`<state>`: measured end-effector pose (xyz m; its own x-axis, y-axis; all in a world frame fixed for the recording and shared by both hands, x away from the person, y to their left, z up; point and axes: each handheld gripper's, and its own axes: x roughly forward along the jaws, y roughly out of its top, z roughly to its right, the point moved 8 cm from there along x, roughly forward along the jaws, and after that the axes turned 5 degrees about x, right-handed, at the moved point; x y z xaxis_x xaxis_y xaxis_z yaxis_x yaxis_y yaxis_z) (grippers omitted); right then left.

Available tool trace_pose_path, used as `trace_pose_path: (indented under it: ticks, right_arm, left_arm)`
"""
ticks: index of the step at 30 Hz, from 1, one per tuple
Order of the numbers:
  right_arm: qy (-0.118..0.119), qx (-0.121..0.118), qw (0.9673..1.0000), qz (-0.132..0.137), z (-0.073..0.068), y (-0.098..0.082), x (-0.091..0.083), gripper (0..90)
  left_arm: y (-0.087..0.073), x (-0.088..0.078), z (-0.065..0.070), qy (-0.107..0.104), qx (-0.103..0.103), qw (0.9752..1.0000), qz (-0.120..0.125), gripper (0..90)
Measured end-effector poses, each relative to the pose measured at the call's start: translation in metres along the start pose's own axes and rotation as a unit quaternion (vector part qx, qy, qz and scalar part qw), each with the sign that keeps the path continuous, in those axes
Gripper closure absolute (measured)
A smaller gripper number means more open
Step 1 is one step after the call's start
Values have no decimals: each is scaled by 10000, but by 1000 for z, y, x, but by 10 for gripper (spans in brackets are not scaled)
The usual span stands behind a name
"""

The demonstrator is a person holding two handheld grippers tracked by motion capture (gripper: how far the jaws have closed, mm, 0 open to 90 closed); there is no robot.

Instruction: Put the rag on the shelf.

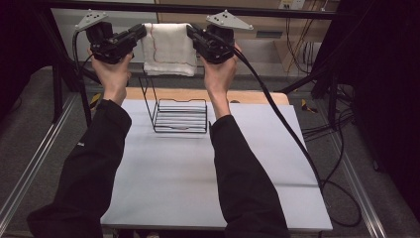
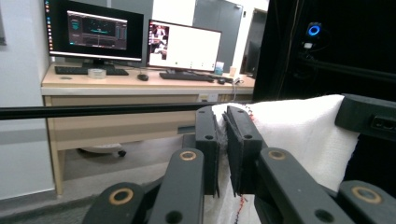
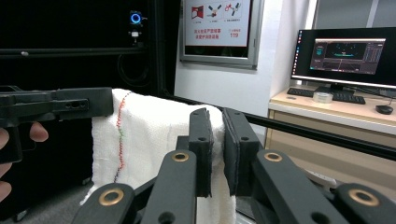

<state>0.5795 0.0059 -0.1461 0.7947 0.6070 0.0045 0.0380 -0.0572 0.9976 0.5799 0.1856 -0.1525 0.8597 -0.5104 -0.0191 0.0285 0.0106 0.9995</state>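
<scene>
Both tools are raised to the one white towel (image 1: 169, 48), which hangs folded over a black bar (image 1: 198, 9) behind the far edge of the table (image 1: 198, 168). The left tool (image 1: 141, 30) has its jaws pressed nearly together, pinching the towel's top left corner; in the left gripper view (image 2: 223, 140) cloth sits in the narrow gap between the pads, red stitching running down beside them. The right tool (image 1: 190, 30) pinches the towel's top right corner the same way, its jaws (image 3: 218, 144) close on the fold. Below the towel, one black wire rack (image 1: 179, 115) stands on the table's white sheet. Beyond the towel, a desk (image 2: 140, 88) carries two monitors (image 2: 184, 45).
</scene>
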Motion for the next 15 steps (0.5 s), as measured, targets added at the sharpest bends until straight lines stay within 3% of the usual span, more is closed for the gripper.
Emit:
trace_pose_path:
  ticks: [5,9,15]
  right_arm:
    - [11,70,10000,-57,5,-3,9,827]
    - [-50,33,9999,-103,10,-6,13,827]
    - [-71,-29,9997,-224,12,-13,16,827]
  left_arm:
    - [0,6,-4,58,-7,10000,-55,831]
    - [-5,10,-3,65,87,9999,-117,831]
    - [-14,13,-7,73,59,9998,-158,831]
